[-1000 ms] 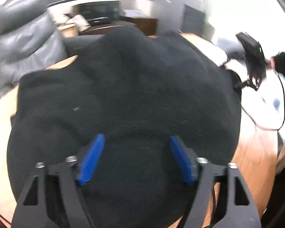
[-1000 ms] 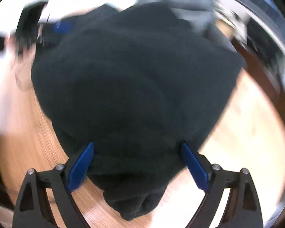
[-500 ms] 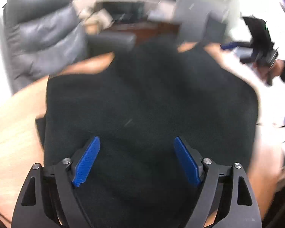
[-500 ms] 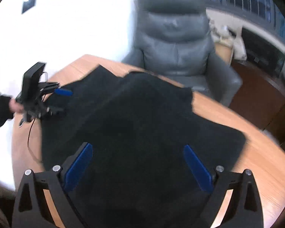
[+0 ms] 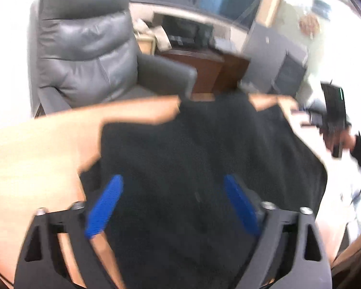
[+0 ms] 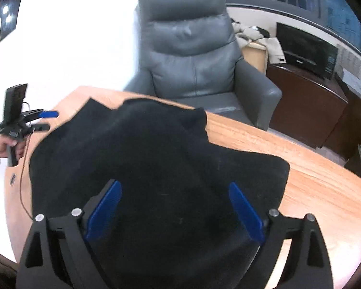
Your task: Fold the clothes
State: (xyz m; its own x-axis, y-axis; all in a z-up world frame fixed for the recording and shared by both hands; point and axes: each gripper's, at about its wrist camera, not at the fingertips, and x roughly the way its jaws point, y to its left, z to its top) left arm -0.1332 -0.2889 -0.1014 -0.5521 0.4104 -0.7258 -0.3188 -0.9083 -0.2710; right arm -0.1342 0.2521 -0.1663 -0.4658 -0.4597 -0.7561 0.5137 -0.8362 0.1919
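Both grippers, left [image 5: 172,203] and right [image 6: 174,208], jaws spread wide (holding nothing), above black garment [image 6: 156,163] spread across counter [image 6: 325,187].

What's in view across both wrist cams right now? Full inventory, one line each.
garment: 1, black, spread on the table under both grippers
table: 1, light wood, rounded edge, beneath the garment
armchair: 1, grey leather, behind the table's far edge
cabinet: 1, dark brown, right of the armchair
monitor: 1, black, on the cabinet
cable: 1, thin, dark, trailing over the table's left side
left gripper: 1, black with blue pads, open above the garment
right gripper: 1, black with blue pads, open above the garment
left hand: 1, dark sleeve, holding the left gripper's handle
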